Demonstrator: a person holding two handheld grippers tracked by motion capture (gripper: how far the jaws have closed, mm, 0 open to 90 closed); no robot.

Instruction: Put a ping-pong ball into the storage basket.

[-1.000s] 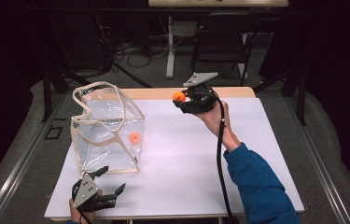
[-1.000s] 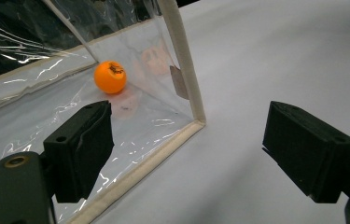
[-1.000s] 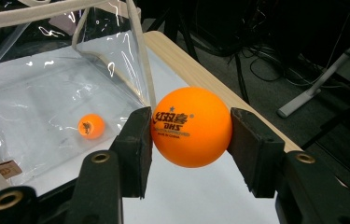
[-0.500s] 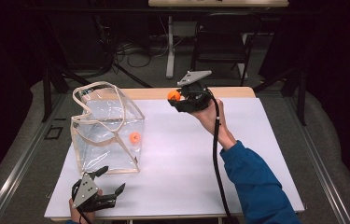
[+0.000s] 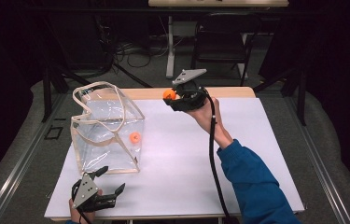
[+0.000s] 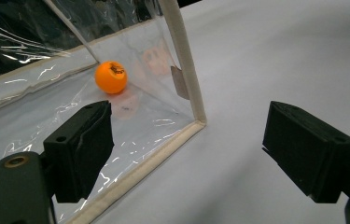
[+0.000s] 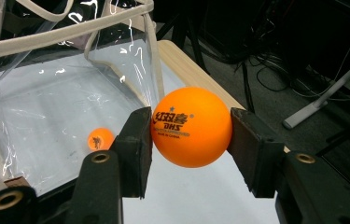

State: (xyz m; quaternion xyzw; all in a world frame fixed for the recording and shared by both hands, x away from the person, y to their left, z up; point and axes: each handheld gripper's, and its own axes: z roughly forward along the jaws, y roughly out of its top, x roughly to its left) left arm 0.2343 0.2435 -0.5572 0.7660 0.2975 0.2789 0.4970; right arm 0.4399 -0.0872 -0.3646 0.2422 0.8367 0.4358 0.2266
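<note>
High view: clear bag [image 5: 99, 135] holds one ball [image 5: 135, 137]; right tongs [image 5: 171, 96] grip another ball [image 5: 169, 94], left tongs [image 5: 109, 185] released.

Orange ball [image 5: 169, 94] in raised right claw [image 5: 171, 97]; another inside clear bag [image 5: 107, 128].

The right gripper [image 5: 170, 96] is hovering at the far middle, raised on an outstretched blue-sleeved forearm [image 5: 252, 182], its jaws pinching an orange ball [image 7: 191, 126]. The left gripper [image 5: 109, 181] is resting at the near left with jaws spread wide.
</note>
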